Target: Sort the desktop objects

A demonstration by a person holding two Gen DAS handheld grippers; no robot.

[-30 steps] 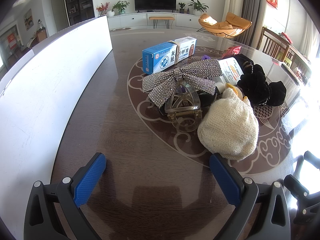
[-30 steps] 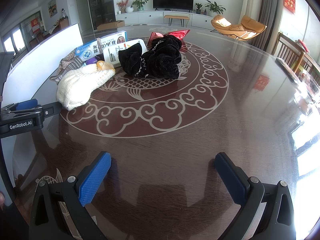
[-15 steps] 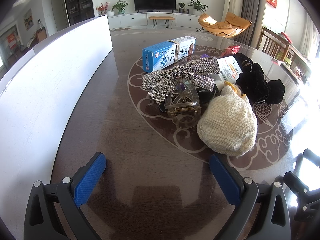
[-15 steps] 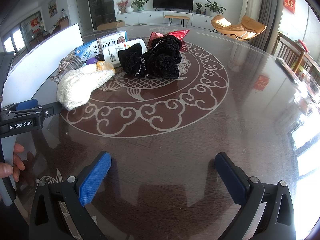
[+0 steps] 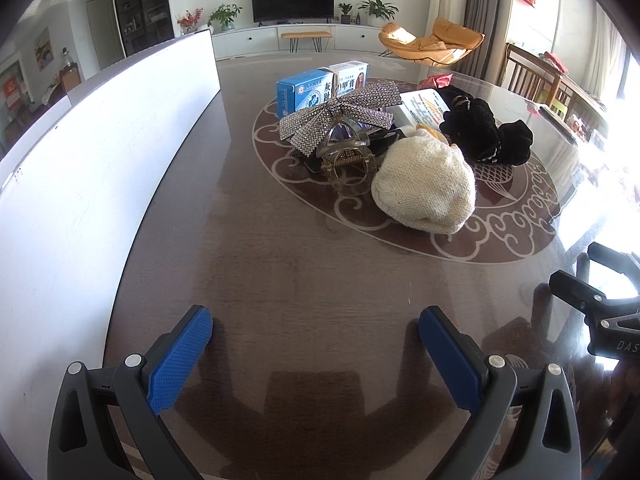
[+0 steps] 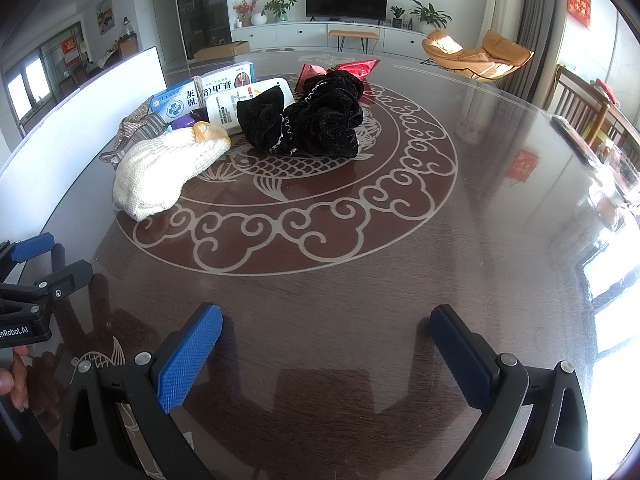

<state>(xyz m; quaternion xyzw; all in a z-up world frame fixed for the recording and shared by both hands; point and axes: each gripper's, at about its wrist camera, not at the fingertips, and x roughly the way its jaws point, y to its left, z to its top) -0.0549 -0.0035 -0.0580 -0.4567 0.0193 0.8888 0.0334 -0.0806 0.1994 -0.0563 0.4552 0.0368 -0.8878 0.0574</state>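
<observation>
A pile of small objects lies on the dark round table (image 5: 280, 264): a cream knitted pouch (image 5: 424, 184) (image 6: 160, 170), a rhinestone bow clip (image 5: 340, 114), a clear claw clip (image 5: 346, 158), black velvet scrunchies (image 5: 484, 128) (image 6: 316, 118), a blue and white medicine box (image 5: 316, 88) (image 6: 200, 92), a white pack (image 5: 424, 108) (image 6: 240, 100) and red wrappers (image 6: 352, 68). My left gripper (image 5: 316, 328) is open and empty, well short of the pile. My right gripper (image 6: 326, 320) is open and empty, nearer the table's front.
A long white board (image 5: 100, 152) stands along the table's left side. The right gripper's body (image 5: 600, 296) shows at the left view's right edge. The left gripper's body (image 6: 28, 292) and a hand (image 6: 12, 376) show at the right view's left edge. Chairs (image 6: 580, 104) stand beyond the table's right.
The left gripper has drawn back a little from the pile, so the objects look slightly farther. The right view has shifted slightly, and a hand has come into its lower left corner.
</observation>
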